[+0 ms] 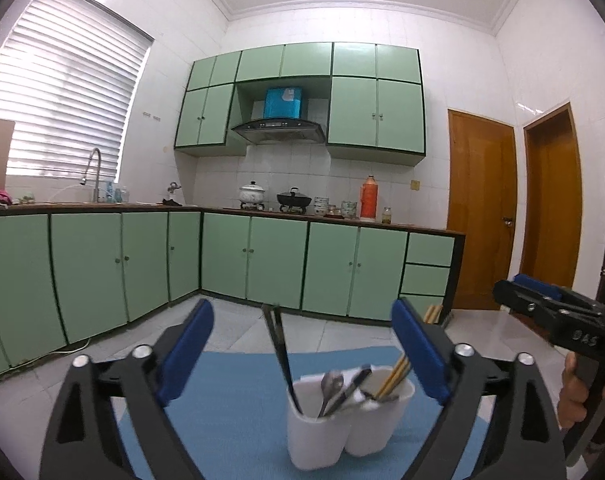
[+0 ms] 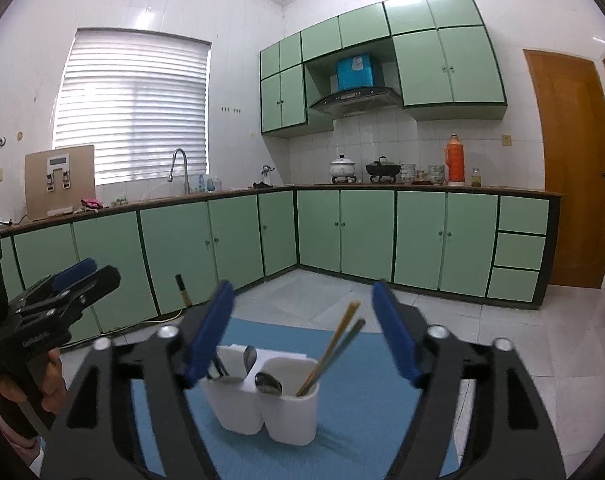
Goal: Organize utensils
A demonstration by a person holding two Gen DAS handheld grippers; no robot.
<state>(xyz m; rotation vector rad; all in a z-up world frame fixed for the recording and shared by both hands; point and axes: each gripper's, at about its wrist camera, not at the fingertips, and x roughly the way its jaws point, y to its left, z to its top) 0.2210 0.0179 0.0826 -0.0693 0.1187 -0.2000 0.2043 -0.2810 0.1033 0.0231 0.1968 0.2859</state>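
Left claw (image 1: 302, 344): one, its two blue pads standing wide apart with nothing between them; it hangs just short of the holder, touching none of its contents.
Right claw (image 2: 302, 332): one, blue pads likewise spread wide and gripping nothing; in the left wrist view it shows at the right edge, held by a hand (image 1: 578, 396).
Utensil holder (image 1: 326, 432): one white holder of two joined cups, upright on the blue mat.
Blue mat (image 1: 230, 392): one, lying on the counter beneath the holder.
Black chopsticks (image 1: 278, 348): one pair, in the left cup as the left wrist view shows it, leaning up and to the left.
Spoons (image 2: 268, 383): two metal ones clearly seen from the right wrist view, one in each cup; a third bowl shape behind the divider is uncertain.
Wooden chopsticks (image 2: 338, 344): one pair, in the right-hand cup, tilted up to the right.
Dark-handled utensil (image 1: 352, 388): one, resting across the divider; its kind cannot be told.
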